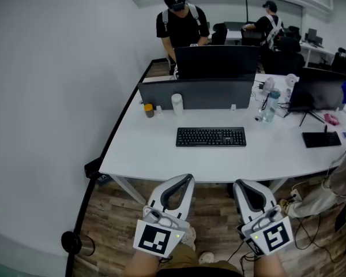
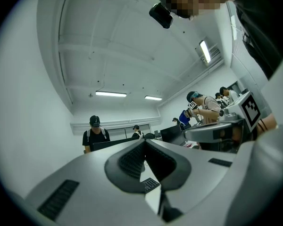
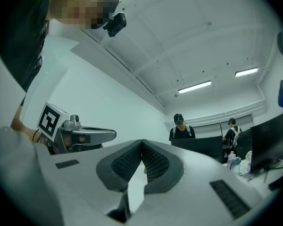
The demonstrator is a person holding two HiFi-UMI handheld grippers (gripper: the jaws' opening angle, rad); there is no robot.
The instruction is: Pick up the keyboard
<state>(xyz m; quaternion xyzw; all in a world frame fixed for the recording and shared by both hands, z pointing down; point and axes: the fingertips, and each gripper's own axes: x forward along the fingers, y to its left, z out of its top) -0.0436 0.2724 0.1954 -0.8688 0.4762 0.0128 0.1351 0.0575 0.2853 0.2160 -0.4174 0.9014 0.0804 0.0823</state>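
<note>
- The keyboard (image 1: 210,137) lies flat on the white desk (image 1: 155,157), square to the near edge and in front of the grey divider (image 1: 196,94). Nothing touches it.
- Only the head view gives me the whole keyboard. The left gripper view shows just a corner of it (image 2: 151,184), low down in the gap behind the pads. I can't find it in the right gripper view.
- Left gripper (image 1: 188,179): jaws pressed together at the tips, nothing between them; its own view confirms this (image 2: 145,141). It hangs short of the desk edge, over the wooden floor (image 1: 121,212).
- Right gripper (image 1: 237,183): also closed tip to tip and empty (image 3: 142,141), beside the left one and well apart from the keyboard.
- Both gripper views tilt upward to the ceiling lights (image 2: 111,94), which the head view misses.
- A person (image 1: 180,25) stands behind the dark monitor (image 1: 216,61); all three views show them.
- A white bottle (image 1: 177,104) stands by the divider.
</note>
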